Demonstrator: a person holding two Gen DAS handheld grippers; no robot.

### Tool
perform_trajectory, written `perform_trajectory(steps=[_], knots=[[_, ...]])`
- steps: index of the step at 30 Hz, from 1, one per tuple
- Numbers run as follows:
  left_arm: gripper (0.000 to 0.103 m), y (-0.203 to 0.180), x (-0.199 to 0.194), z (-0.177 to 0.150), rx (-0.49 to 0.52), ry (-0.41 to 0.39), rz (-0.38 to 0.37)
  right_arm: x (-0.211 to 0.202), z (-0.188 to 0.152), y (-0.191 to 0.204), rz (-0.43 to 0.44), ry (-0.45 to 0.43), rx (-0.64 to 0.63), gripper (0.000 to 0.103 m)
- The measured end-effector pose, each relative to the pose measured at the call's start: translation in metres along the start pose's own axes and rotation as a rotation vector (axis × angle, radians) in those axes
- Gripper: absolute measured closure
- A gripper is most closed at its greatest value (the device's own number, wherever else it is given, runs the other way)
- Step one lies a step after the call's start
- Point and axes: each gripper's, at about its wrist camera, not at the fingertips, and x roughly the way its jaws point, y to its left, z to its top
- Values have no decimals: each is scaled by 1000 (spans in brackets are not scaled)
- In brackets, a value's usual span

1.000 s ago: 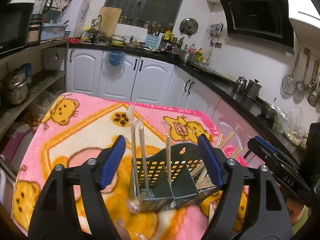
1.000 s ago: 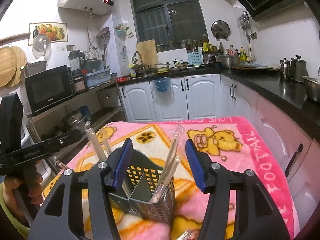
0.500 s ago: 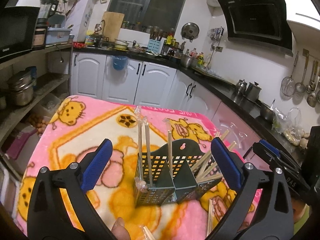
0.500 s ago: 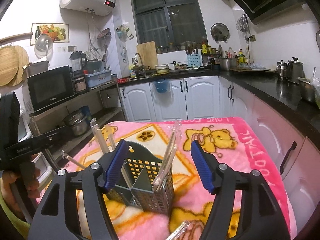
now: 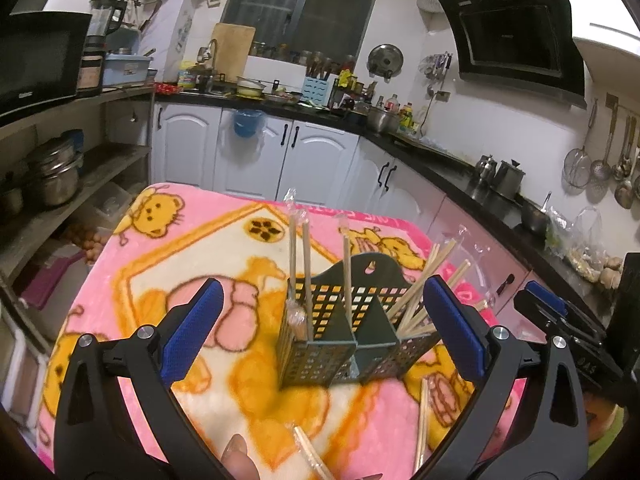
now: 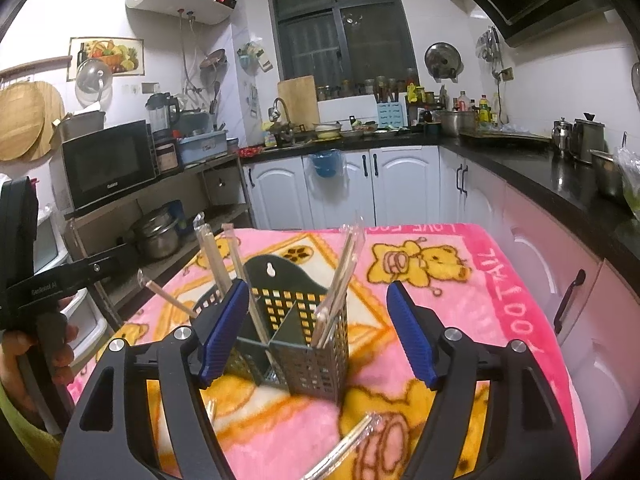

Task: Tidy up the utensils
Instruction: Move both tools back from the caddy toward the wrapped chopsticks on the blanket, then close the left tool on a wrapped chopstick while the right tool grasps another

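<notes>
Perforated utensil caddy (image 5: 348,332) stood upright on pink blanket (image 5: 160,272) — wrapped chopsticks (image 5: 300,264) already sorted into compartments. Loose chopstick pairs (image 5: 422,420) left beside caddy. Left gripper (image 5: 320,336), right gripper (image 6: 316,332) — both spread wide, nothing grasped.
</notes>
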Motion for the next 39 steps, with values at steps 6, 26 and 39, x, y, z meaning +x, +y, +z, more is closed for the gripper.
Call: perform_trajectory(steps=[6, 26, 39], knots=[[11, -1, -2, -14, 6, 16, 15, 0, -11, -1, -5, 34, 0, 34], [11, 5, 5, -61, -12, 128, 28, 11, -51, 6, 17, 159, -17, 34], [11, 8, 16, -88, -27, 201, 34, 21, -75, 3, 23, 232, -5, 34]])
